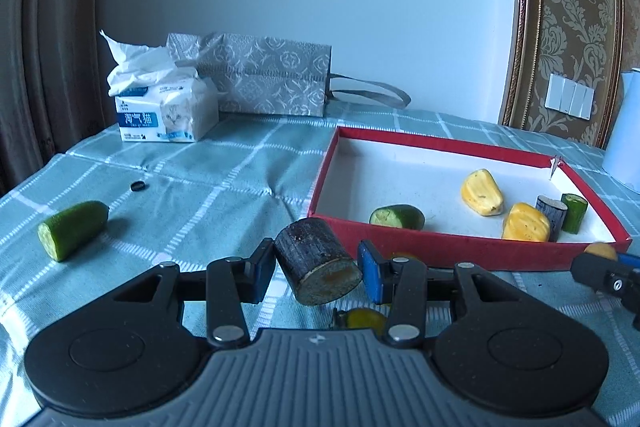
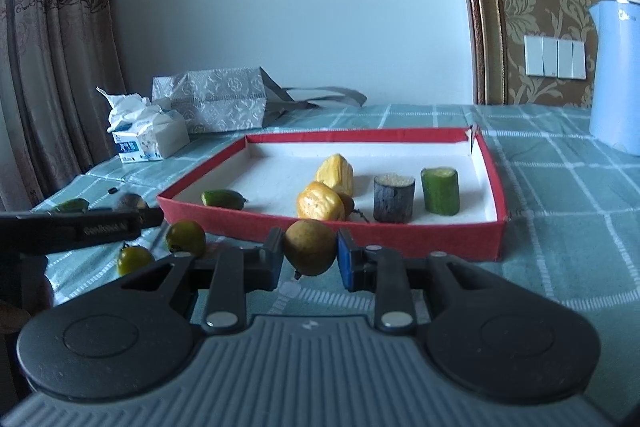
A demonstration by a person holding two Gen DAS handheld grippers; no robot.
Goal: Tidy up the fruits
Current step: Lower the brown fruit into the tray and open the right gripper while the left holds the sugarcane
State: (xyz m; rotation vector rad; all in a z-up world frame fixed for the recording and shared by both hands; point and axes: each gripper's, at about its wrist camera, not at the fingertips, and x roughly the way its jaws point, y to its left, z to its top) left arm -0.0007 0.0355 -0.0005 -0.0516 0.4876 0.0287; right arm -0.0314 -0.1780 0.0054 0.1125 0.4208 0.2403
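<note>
My left gripper (image 1: 317,269) is shut on a dark cut stalk piece (image 1: 316,259), held tilted above the cloth just in front of the red tray (image 1: 440,247). My right gripper (image 2: 310,253) is shut on a small brownish-green round fruit (image 2: 310,247), close to the tray's (image 2: 360,233) near wall. In the tray lie two yellow chunks (image 2: 320,201), a dark stalk piece (image 2: 393,197), an upright green piece (image 2: 441,190) and a green end piece (image 2: 223,199). A green cucumber end (image 1: 72,229) lies on the cloth at the left. Two small green-yellow fruits (image 2: 186,238) sit left of my right gripper.
A tissue pack (image 1: 168,111) and a patterned grey bag (image 1: 264,79) stand at the back of the checked tablecloth (image 1: 200,187). A pale blue kettle (image 2: 616,75) stands at the right. A small black ring (image 1: 138,185) lies on the cloth. Curtains hang at the left.
</note>
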